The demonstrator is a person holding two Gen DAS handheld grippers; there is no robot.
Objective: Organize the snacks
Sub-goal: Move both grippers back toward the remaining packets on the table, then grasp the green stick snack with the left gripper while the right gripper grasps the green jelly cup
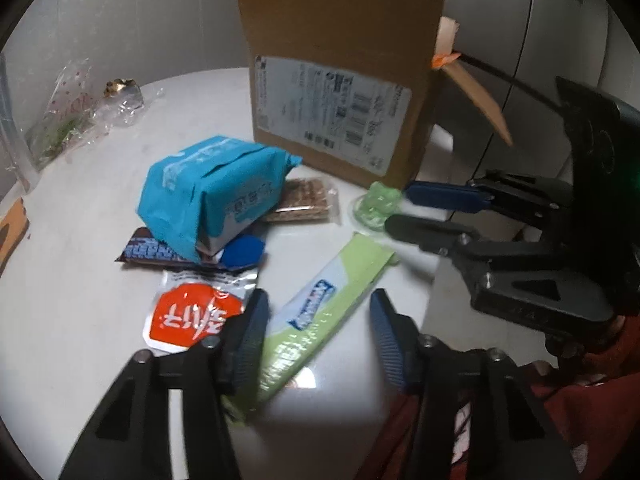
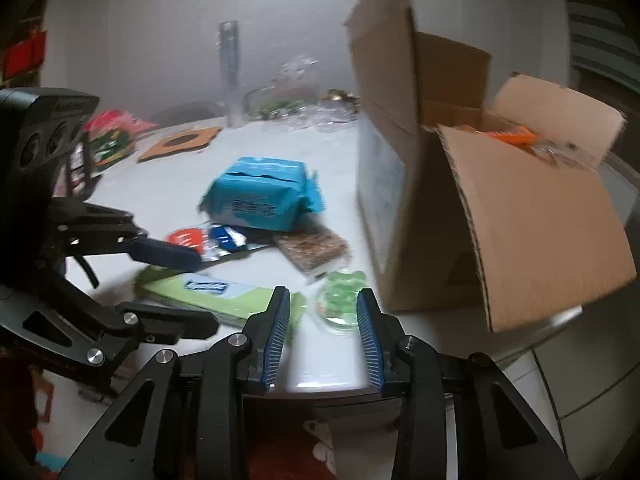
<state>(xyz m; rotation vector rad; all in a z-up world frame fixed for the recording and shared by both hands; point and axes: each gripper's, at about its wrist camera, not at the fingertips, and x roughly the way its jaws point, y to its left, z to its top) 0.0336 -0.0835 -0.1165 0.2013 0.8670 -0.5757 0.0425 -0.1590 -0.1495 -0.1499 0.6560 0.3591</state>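
Snacks lie on a white table (image 1: pixel 72 280) in front of an open cardboard box (image 1: pixel 340 80) (image 2: pixel 500 220). My left gripper (image 1: pixel 319 298) (image 2: pixel 206 290) is low over a long light-green packet (image 1: pixel 344 276) (image 2: pixel 224 294). Its fingers straddle the packet with a gap on the right side, so it is open. My right gripper (image 2: pixel 322 294) (image 1: pixel 396 208) is open, its tips at a small green jelly cup (image 2: pixel 340 302) (image 1: pixel 374 204) beside the box. A big blue packet (image 1: pixel 212 196) (image 2: pixel 260 200) rests on a dark bar wrapper (image 1: pixel 148 250) and a brown cracker pack (image 1: pixel 304 200).
A red-and-white sachet (image 1: pixel 188 316) lies just left of my left gripper's fingers. Clear cellophane (image 1: pixel 68 112) sits at the far left, an orange coaster (image 2: pixel 180 144) and a colourful bag (image 2: pixel 112 136) further back. Orange items (image 2: pixel 512 136) show inside the box. The table edge runs close below both grippers.
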